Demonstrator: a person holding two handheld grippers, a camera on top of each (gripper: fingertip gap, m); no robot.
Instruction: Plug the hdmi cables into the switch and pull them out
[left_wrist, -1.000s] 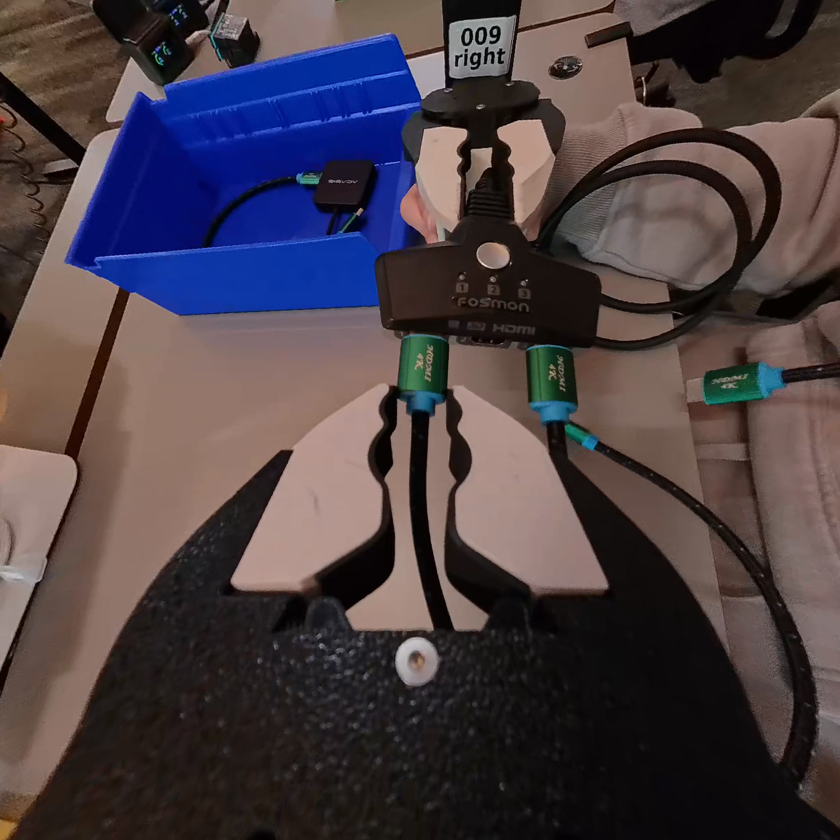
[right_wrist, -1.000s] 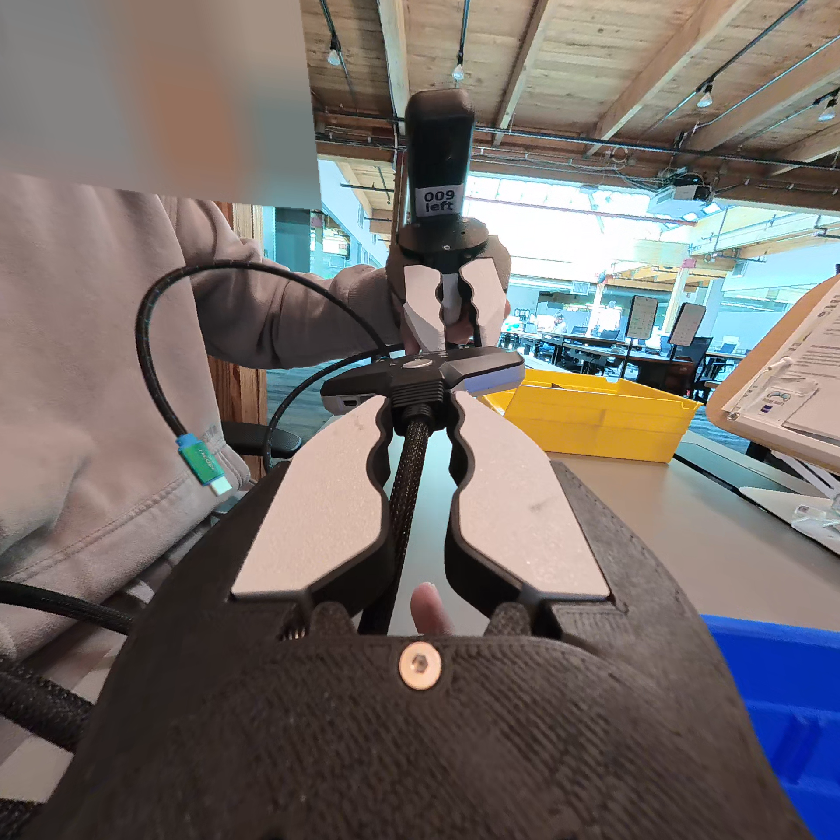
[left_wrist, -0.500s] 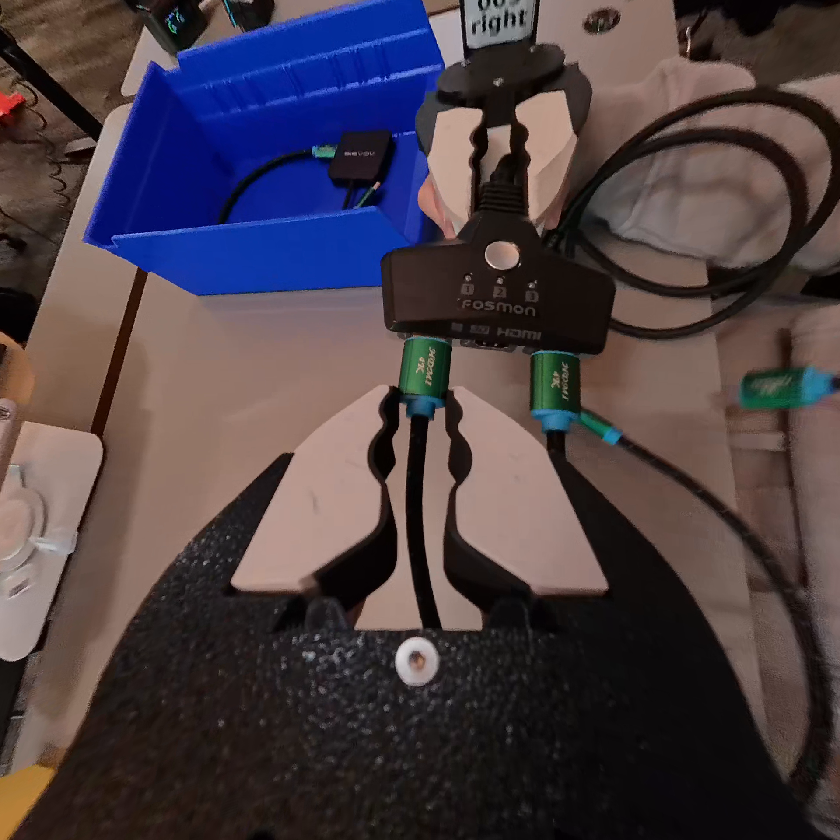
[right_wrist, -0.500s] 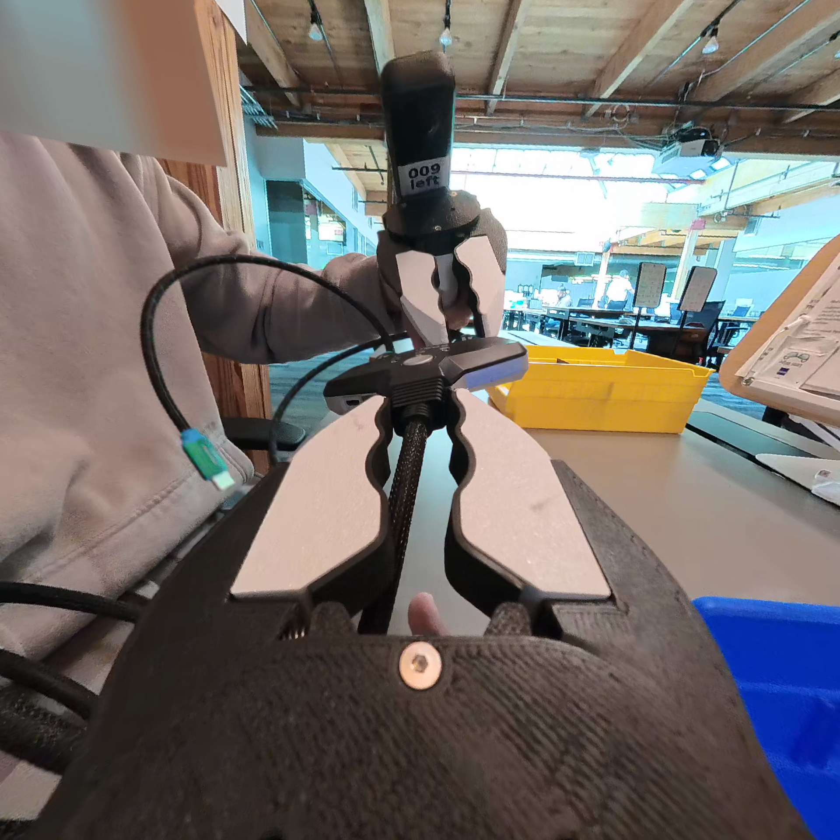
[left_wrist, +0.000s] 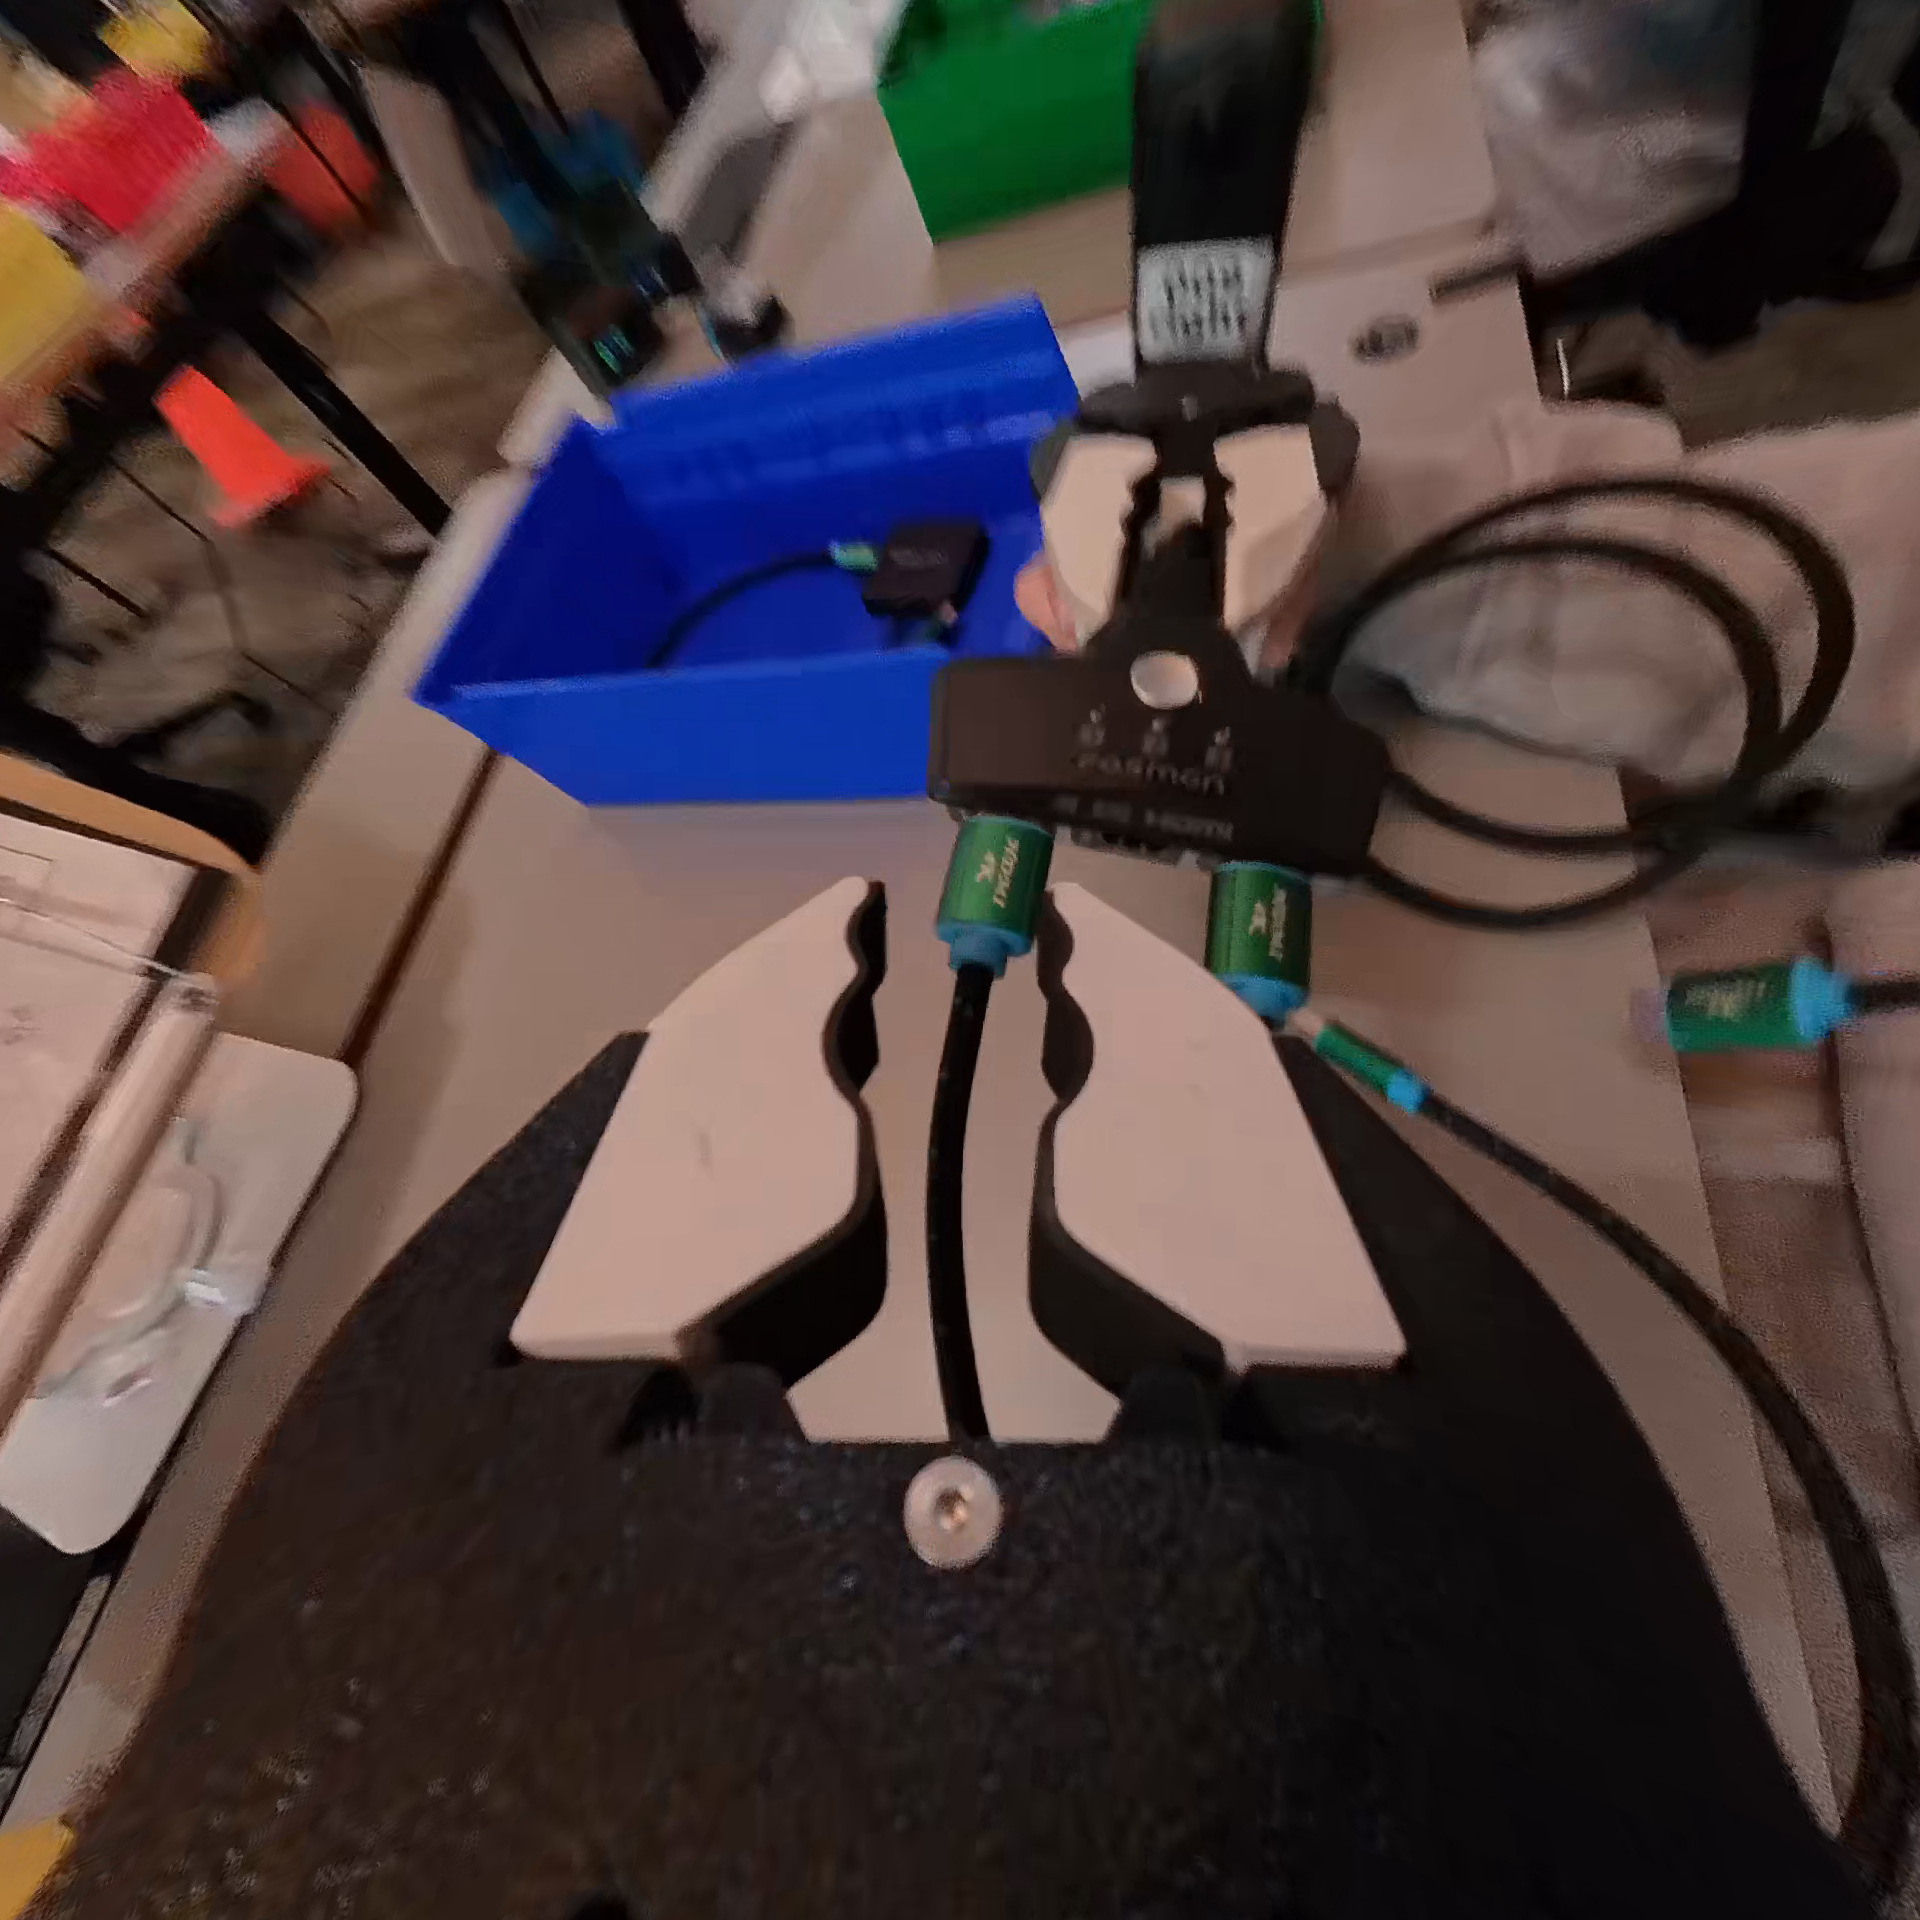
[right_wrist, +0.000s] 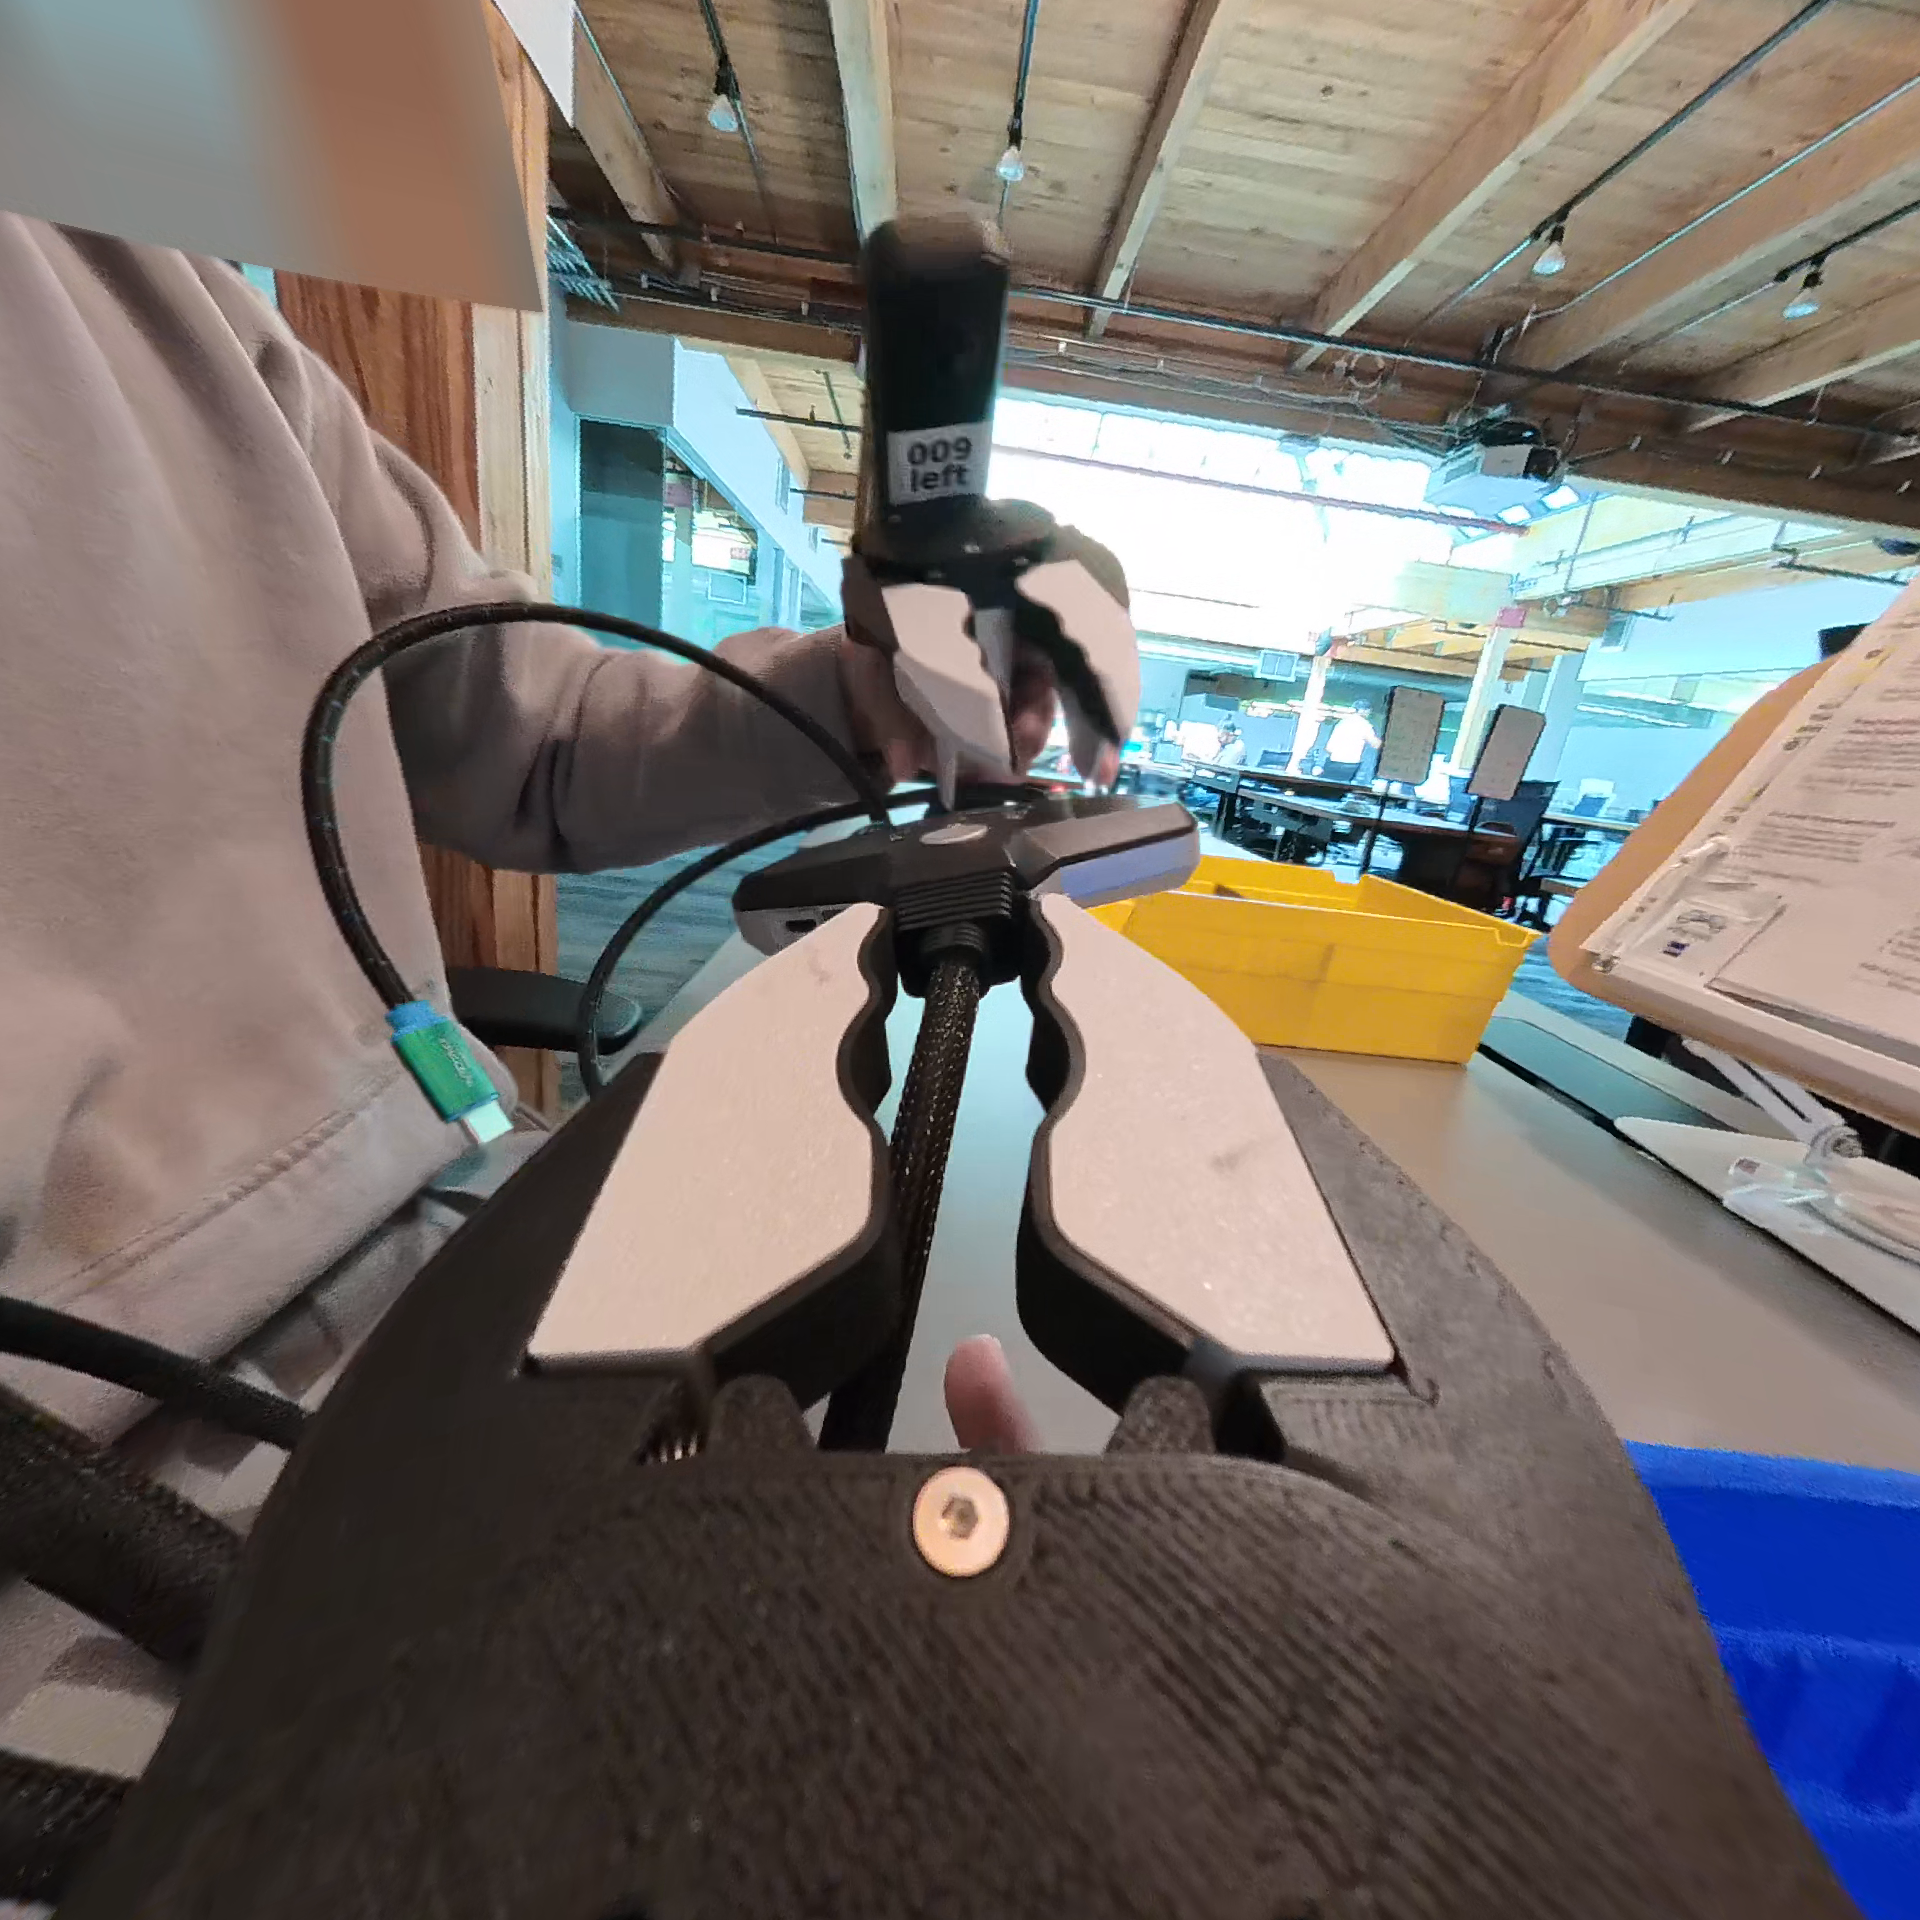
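Here the left gripper (left_wrist: 961, 914), jaws parted, straddles the left plug (left_wrist: 992, 886), lying lengthwise toward the switch (left_wrist: 1153, 774), whose tail cable (right_wrist: 935, 1081) the right gripper (right_wrist: 956, 935) clamps.

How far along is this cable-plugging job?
Partly done. The left plug and the right plug sit in the switch. In hand: the right gripper clamps the switch cable, steadying it, while the left gripper straddles the left plug's end, jaws apparently slack. Left: the loose plug lies unplugged off to the right, and all must then be pulled out.
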